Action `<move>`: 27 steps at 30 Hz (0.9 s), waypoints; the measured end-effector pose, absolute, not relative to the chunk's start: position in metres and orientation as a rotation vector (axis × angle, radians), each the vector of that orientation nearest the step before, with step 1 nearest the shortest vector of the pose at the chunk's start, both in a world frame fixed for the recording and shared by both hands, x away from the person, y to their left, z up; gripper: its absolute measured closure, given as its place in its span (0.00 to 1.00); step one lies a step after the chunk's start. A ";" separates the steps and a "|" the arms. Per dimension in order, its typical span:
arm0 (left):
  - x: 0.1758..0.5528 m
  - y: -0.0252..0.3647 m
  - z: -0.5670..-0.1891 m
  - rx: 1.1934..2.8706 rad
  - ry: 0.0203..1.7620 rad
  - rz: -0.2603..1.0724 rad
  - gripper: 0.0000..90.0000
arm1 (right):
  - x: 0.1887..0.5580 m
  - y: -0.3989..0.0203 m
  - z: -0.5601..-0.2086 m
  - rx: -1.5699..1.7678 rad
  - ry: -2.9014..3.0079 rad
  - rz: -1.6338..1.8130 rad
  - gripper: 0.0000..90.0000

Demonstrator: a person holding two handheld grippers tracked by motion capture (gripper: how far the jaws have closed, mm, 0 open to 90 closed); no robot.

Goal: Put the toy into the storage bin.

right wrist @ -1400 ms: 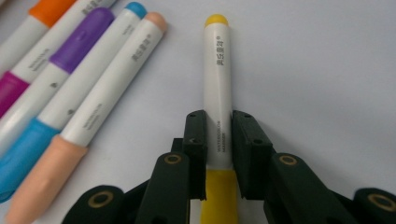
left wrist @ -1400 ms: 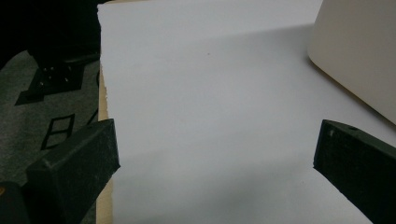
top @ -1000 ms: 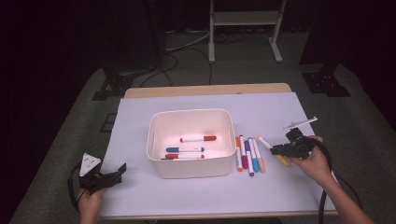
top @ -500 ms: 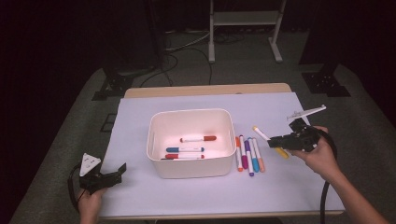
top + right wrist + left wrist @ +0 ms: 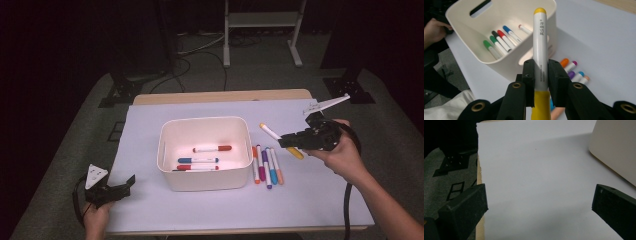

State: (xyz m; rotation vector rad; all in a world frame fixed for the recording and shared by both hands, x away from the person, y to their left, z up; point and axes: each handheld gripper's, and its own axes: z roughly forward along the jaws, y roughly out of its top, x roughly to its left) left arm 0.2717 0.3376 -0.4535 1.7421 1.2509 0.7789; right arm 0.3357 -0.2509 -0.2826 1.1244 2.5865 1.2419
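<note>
Yellow marks both ends of the marker that the right gripper holds in the high view, lifted above the right part of the surface, between the white bin and the right edge. It looks light, stiff and smooth, so it may slide or swivel in a loose pinch; a hold near the middle of the barrel should keep it level. Five more markers lie side by side on the surface just right of the bin, below the held one. Inside the bin lie a red marker, a blue one and others beneath. The left gripper rests at the near left corner, well apart from all this.

From the left gripper view, its jaws stand wide with nothing between them, above bare white surface; the bin's wall shows at the upper right.

From the right gripper view, the jaws are clamped on the marker's white barrel just above its yellow lower part, the yellow tip pointing toward the bin. Green, black, red and blue markers lie on the bin's floor. The bin's near wall stands between the marker and that floor, so I judge the tip must clear the rim before release. Loose markers lie below to the right.
</note>
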 end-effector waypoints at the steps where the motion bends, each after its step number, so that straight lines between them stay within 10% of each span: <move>1: 0.272 0.338 -0.454 1.742 1.251 0.779 0.00 | 0.335 -0.248 -0.280 1.106 2.594 1.248 0.84; 27: 0.272 0.338 -0.453 1.738 1.249 0.771 0.00 | 0.332 -0.152 -0.247 0.743 2.786 1.265 0.84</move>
